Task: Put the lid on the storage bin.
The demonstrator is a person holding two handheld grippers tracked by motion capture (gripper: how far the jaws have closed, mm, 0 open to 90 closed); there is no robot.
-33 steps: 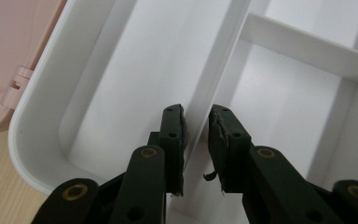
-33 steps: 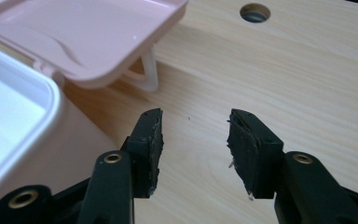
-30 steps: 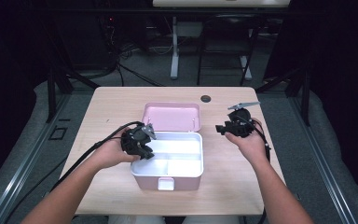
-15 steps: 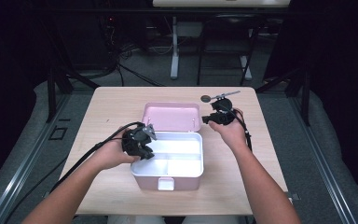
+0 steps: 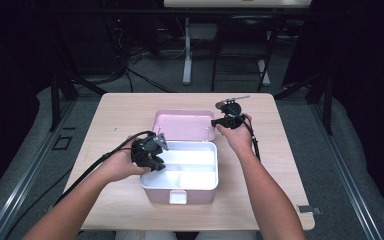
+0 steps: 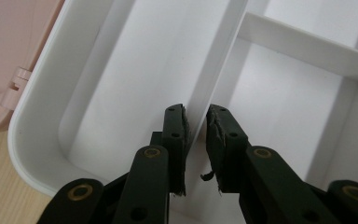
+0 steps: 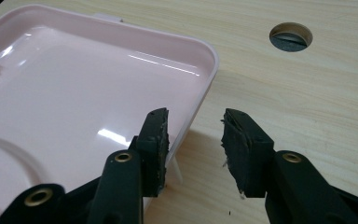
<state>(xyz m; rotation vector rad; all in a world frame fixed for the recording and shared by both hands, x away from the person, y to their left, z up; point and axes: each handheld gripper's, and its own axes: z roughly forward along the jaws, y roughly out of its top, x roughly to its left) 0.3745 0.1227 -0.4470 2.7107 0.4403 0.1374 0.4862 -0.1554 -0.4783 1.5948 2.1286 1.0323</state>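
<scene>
A pink box [image 5: 156,194] stands on the table with a white divided tray [image 5: 196,173] in it. Its pink lid [image 5: 182,125] lies open flat behind. My left gripper [image 5: 158,163] reaches into the tray's left end. In the left gripper view [image 6: 196,122] its pads are shut on the tray's long divider wall [image 6: 224,59]. My right gripper [image 5: 215,122] is at the lid's right edge. Its jaws [image 7: 193,125] have just been closing and straddle the lid's rim [image 7: 200,100]. One jaw is inside the lid [image 7: 74,84], the other over the table, and the pads do not press.
The wooden table [image 5: 120,115] has a round cable hole [image 7: 290,36] just beyond the lid's far right corner. A white latch [image 5: 178,198] sits on the box's front. Dark floor, cables and table legs lie behind the table.
My right gripper has moved left and a little down, from the bare table to the lid's right rim. The left gripper and the box have stayed still.
</scene>
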